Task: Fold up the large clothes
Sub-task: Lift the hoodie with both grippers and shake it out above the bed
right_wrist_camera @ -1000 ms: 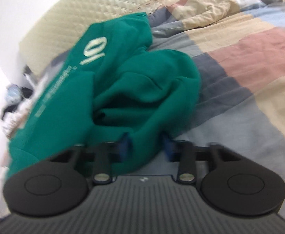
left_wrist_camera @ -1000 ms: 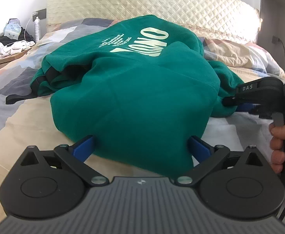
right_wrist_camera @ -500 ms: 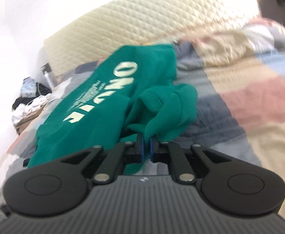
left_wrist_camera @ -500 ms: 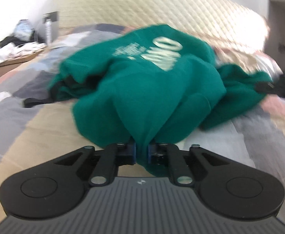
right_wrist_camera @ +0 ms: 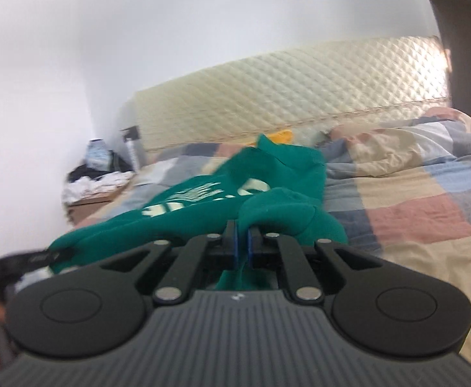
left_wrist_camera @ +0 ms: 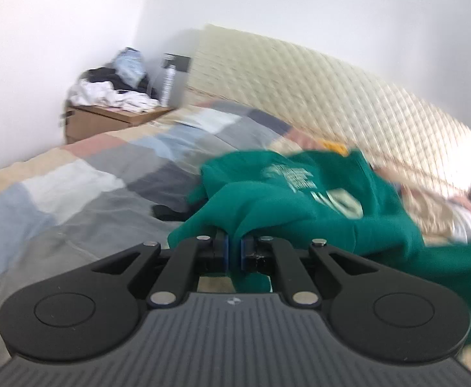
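So there's a bed with a pastel patchwork quilt [left_wrist_camera: 74, 190], and a big green sweatshirt with pale lettering [left_wrist_camera: 300, 200] bunched across it. The left gripper [left_wrist_camera: 234, 251] and right gripper [right_wrist_camera: 242, 246] each have their fingers pinched tight on its fabric.

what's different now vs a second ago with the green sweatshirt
Both tools closed on the green sweatshirt: the left tool and the right tool each pinch an edge fold and have lifted it up off the patchwork quilt. The far part of the sweatshirt still lies on the quilt.
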`<state>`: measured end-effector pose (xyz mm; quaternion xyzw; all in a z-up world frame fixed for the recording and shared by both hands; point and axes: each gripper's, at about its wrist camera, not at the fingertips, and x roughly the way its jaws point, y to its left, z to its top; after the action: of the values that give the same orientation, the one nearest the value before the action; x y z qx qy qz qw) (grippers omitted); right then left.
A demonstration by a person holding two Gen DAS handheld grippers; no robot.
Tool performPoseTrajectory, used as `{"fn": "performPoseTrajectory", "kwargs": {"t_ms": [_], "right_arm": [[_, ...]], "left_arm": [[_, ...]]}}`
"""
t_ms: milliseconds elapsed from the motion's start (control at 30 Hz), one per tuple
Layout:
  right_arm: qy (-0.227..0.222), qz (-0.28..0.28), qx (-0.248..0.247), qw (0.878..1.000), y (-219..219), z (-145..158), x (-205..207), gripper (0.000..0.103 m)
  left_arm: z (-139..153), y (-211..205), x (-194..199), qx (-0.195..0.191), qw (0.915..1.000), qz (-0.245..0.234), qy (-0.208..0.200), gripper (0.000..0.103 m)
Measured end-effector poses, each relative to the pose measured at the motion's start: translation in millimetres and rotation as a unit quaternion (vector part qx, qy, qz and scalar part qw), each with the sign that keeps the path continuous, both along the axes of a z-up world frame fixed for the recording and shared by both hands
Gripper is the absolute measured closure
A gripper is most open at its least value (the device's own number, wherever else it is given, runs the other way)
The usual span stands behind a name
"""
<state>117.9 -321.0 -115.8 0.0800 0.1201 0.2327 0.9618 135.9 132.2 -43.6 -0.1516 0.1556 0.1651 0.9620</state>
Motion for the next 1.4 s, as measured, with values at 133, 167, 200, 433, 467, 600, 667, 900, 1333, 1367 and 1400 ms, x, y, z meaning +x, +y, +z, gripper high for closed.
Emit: {"fn": "performPoseTrajectory", "kwargs": {"t_ms": [133,167,200,433,467,600,667,900,1333,1367,1400], "right_arm": [[-0.011,0.045,-0.001,0.999,4,5,-54,0.095],[-0.014,0.057,-0.002,0.998,6,6,-66,0.095],[-0.013,0.069,0.002,0.998,8,6,-78,0.095],[0.074,0.114,-0.018,0.991,30,-27,-90,0.095],[0.092,0.112,-0.015,0.989,31,-31,-85,0.095],[0.151,0.097,0.01,0.984,26,-41,-69,0.091],[0.165,0.094,0.024,0.982,22,-41,-69,0.088],[0.171,0.087,0.044,0.98,11,-30,-75,0.044],[0.207,0.003,0.091,0.974,-25,-8,36,0.028],[0.221,-0.004,0.103,0.97,-28,-15,52,0.027],[0.235,-0.007,0.113,0.965,-31,-22,66,0.027]], "left_arm": [[20,22,-32,-0.009,0.9992,0.033,-0.023,0.096],[26,26,-40,-0.006,0.9988,0.039,-0.028,0.096],[30,30,-48,-0.005,0.9984,0.046,-0.032,0.096],[19,64,-55,-0.063,0.994,0.087,0.02,0.096],[16,64,-57,-0.072,0.9932,0.086,0.03,0.095],[5,60,-54,-0.085,0.9908,0.079,0.071,0.089],[7,59,-60,-0.099,0.9889,0.085,0.07,0.061],[29,42,-93,-0.117,0.9911,0.063,0.007,0.031],[-17,-62,-48,-0.199,0.9673,-0.132,0.086,0.031],[-25,-65,-42,-0.207,0.9637,-0.134,0.102,0.031],[-32,-64,-36,-0.211,0.9612,-0.136,0.113,0.031]]}}
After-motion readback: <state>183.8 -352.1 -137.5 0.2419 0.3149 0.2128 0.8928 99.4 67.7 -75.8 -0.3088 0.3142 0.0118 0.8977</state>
